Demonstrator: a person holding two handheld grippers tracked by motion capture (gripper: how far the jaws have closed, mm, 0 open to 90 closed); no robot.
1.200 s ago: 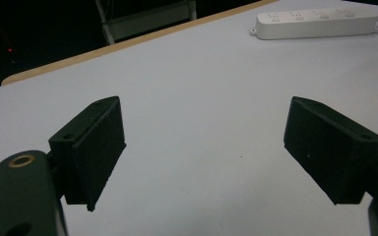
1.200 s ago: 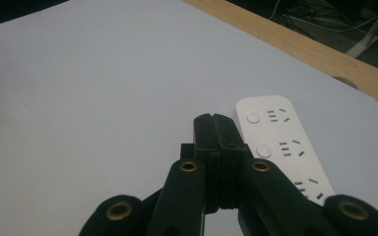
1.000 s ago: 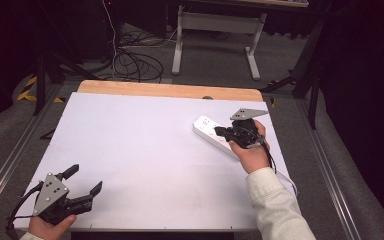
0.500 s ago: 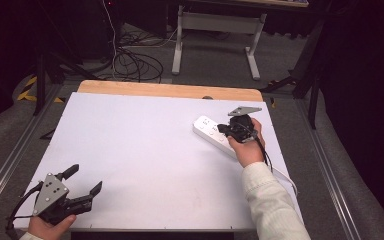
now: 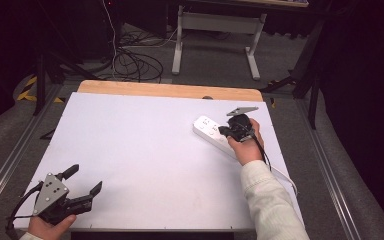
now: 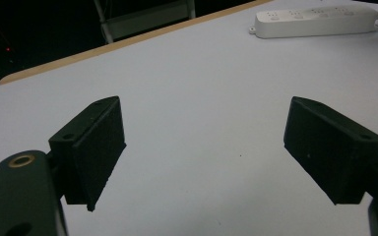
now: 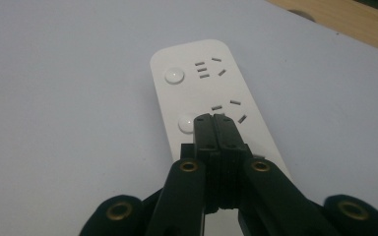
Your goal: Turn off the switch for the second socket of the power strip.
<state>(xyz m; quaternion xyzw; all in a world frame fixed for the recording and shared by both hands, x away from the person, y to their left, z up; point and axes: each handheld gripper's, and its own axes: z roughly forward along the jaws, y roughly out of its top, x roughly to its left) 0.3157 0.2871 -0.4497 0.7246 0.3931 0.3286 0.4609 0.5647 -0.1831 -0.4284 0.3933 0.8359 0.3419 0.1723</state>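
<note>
Power strip [image 5: 219,136] — white, long and flat — is lying on the white table [image 5: 145,165] directly beneath the right gripper [image 5: 223,131], toward the far right part of the surface. We are holding the right gripper with its jaws pressed fully together, nothing between them. In the right gripper view its joined tips [image 7: 214,123] are sitting over the strip's upper face [image 7: 211,93], just beside a round white button [image 7: 186,123] and next to a group of socket slots; whether the tips are touching the plastic we cannot tell. A second round button [image 7: 173,75] and another group of slots are lying ahead of the tips, toward the strip's rounded end. The right hand [image 5: 247,145] is wrapping the gripper body, and a white cord [image 5: 282,176] is running from the strip's near end back past the sleeve [image 5: 270,205].

We are holding the left gripper [image 5: 82,182] well apart from the strip, at the near left corner of the table. Its jaws are spread wide, with bare table between them. In the left gripper view the strip [image 6: 315,22] is lying far ahead and to the right of the jaws.
</note>
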